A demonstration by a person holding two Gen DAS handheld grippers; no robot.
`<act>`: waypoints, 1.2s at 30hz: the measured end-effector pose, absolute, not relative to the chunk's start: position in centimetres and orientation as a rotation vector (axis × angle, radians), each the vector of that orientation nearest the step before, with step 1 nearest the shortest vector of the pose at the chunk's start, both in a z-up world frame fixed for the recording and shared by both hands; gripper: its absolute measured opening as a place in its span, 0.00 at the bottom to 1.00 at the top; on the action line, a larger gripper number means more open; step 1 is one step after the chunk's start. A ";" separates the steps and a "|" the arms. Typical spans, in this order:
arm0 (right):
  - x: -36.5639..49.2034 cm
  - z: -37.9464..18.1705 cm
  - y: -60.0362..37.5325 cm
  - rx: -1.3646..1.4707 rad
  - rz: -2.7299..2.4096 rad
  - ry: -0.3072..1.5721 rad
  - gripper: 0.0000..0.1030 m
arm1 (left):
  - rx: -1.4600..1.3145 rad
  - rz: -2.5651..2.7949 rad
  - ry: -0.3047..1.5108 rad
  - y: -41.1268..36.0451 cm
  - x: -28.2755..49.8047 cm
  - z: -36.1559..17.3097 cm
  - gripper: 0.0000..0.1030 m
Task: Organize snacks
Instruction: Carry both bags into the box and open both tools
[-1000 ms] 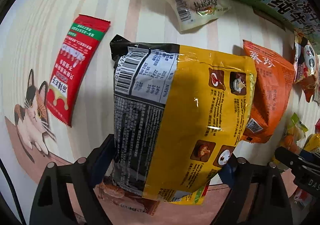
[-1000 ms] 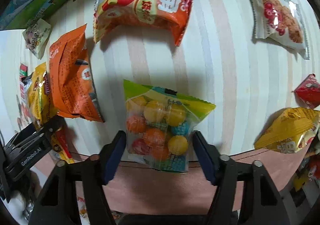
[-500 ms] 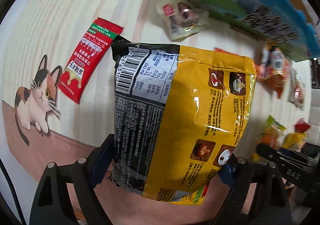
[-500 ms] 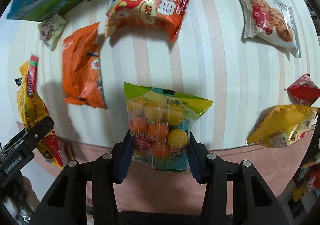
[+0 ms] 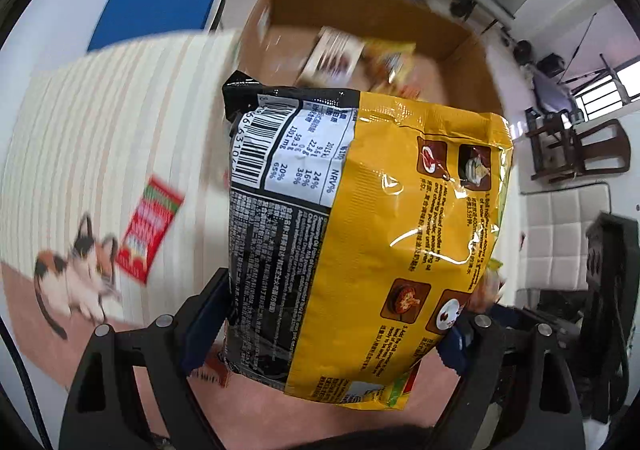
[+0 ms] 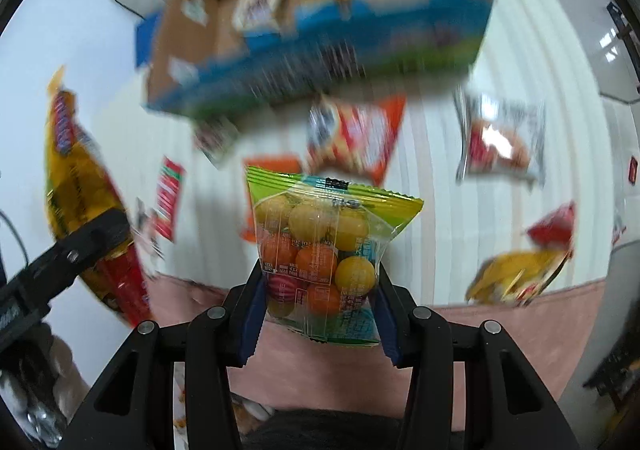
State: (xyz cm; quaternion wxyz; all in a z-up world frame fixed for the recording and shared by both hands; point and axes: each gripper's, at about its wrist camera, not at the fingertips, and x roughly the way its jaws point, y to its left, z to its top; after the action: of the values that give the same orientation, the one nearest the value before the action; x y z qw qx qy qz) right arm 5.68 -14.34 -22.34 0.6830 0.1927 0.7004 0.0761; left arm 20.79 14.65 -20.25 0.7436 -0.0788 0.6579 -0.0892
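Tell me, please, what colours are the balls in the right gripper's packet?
Yellow, orange and pink-striped balls in the candy packet, clearest in the right wrist view.

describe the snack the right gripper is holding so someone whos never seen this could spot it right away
Start at the cardboard box at the far end of the striped table; nearer the camera, the right gripper is shut on a clear candy bag. Unlike the opaque packets around it, it shows round yellow and orange balls under a lime-green top seal.

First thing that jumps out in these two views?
The big yellow noodle pack fills the left view, clamped in the left gripper. In the right view, the right gripper pinches a clear bag of coloured balls. Beyond both sits an open cardboard box already holding snacks.
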 end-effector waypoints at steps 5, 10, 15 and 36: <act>11.8 -18.9 -15.9 0.458 0.163 1.477 0.49 | -0.142 -0.196 1.430 12.0 27.0 -17.8 0.86; 19.0 -19.2 -16.9 0.435 0.111 1.433 0.49 | -0.126 -0.157 1.502 11.1 33.7 -20.2 0.86; 23.5 -22.1 -17.8 0.416 0.062 1.469 0.49 | -0.056 -0.107 1.603 10.4 37.7 -24.1 0.86; 28.8 -30.1 -17.3 0.311 0.044 1.684 0.87 | -0.043 -0.083 1.729 9.1 38.6 -31.0 0.88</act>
State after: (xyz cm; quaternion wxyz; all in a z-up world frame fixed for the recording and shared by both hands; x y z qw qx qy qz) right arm 28.83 -17.26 -30.09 0.6552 0.1372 0.7426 0.0194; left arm 38.65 9.08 -31.01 0.6480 -0.0189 0.7605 -0.0363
